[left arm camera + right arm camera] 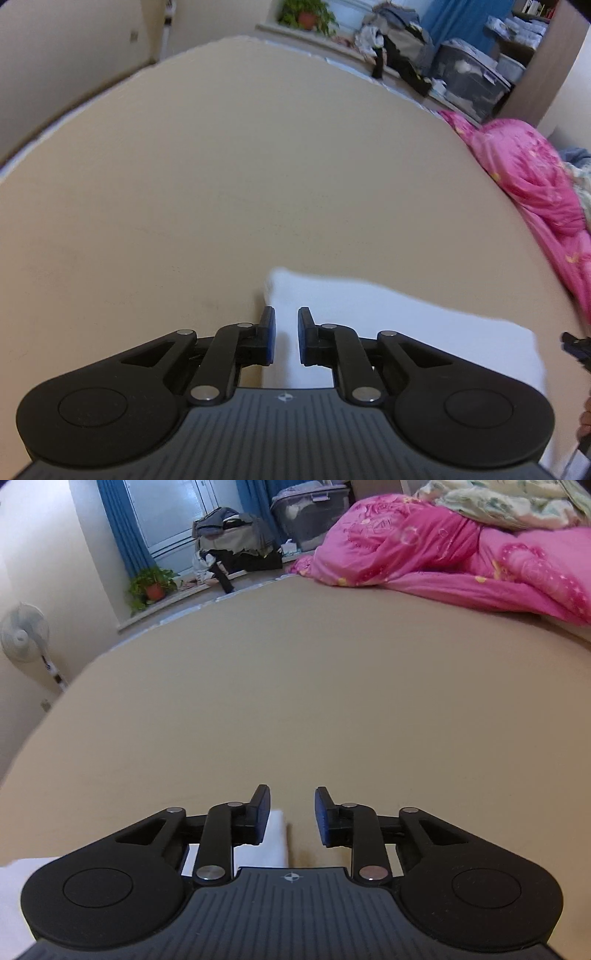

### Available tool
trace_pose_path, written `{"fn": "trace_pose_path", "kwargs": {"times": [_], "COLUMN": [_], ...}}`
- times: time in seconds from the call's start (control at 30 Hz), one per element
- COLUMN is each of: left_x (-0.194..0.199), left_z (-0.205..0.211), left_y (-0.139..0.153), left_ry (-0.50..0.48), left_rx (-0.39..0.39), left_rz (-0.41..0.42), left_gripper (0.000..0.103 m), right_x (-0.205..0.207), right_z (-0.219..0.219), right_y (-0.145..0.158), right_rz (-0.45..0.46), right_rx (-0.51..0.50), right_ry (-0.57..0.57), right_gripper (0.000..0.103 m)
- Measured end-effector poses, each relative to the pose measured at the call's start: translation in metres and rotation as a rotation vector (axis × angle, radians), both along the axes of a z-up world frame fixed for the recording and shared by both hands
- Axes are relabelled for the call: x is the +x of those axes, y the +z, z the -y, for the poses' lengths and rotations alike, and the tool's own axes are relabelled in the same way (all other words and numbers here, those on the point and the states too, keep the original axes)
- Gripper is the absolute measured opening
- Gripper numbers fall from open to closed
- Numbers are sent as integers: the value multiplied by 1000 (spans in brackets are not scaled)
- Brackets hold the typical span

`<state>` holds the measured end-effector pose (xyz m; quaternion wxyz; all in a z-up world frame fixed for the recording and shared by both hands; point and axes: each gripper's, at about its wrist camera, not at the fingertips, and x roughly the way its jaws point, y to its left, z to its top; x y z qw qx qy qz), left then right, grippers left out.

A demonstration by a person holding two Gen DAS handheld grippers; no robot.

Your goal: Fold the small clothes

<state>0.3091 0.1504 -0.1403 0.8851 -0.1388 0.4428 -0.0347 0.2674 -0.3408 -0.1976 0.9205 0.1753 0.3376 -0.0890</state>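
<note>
A white garment (388,325) lies flat on a tan bed (221,184), its near edge beneath both tools. The left claw (286,336) hovers over one corner with jaws apart, gripping nothing; the right claw (291,816) stands apart too, only its left pad over the cloth's far end. A pink quilt (443,550) is heaped well beyond. Closing from here, the right claw could miss the cloth or pinch the bed covering.

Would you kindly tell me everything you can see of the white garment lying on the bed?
The white garment is plain, soft-looking cloth, lying flat on the tan bed surface. Its edges are blurred; no seams or print show. The left claw is open over its near left end, while the open right claw hangs over its other end. Neither visibly grips it.
</note>
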Motion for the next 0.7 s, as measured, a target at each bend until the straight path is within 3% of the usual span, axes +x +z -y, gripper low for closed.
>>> {"fn": "trace_pose_path", "kwargs": {"times": [0.1, 0.17, 0.23, 0.33, 0.4, 0.43, 0.47, 0.53, 0.57, 0.63, 0.7], "left_x": [-29, -50, -72, -95, -101, -103, -104, -109, -111, -117, -118], "left_z": [-4, -8, -9, 0, 2, 3, 5, 8, 9, 8, 8], "left_y": [15, 18, 9, -13, -26, -30, -32, -29, -26, -21, -27], "left_ry": [-41, -58, -41, -66, -67, -58, -62, -82, -83, -70, -48], "left_rx": [-28, -35, -20, 16, 33, 46, 73, 124, 134, 116, 103], "left_rz": [-80, -128, -192, -257, -313, -309, -304, -281, -264, -241, -267], "left_gripper": [14, 28, 30, 30, 24, 10, 5, 4, 4, 4, 4], "right_x": [-29, -55, -81, -111, -126, -134, -137, -143, -147, -156, -162], "right_z": [5, -1, -10, -17, -20, -20, -21, -21, -19, -15, -12], "right_y": [19, 22, 17, -3, -10, -10, -10, -16, -17, -8, -8], "right_rz": [-95, -178, -248, -326, -356, -336, -333, -362, -359, -292, -291], "right_rx": [85, 114, 85, 50, 97, 114, 113, 93, 102, 137, 158], "right_ry": [4, 52, 96, 101, 78, 81, 88, 88, 89, 82, 61], "right_gripper": [29, 33, 43, 44, 44, 43, 42, 22, 4, 3, 3]}}
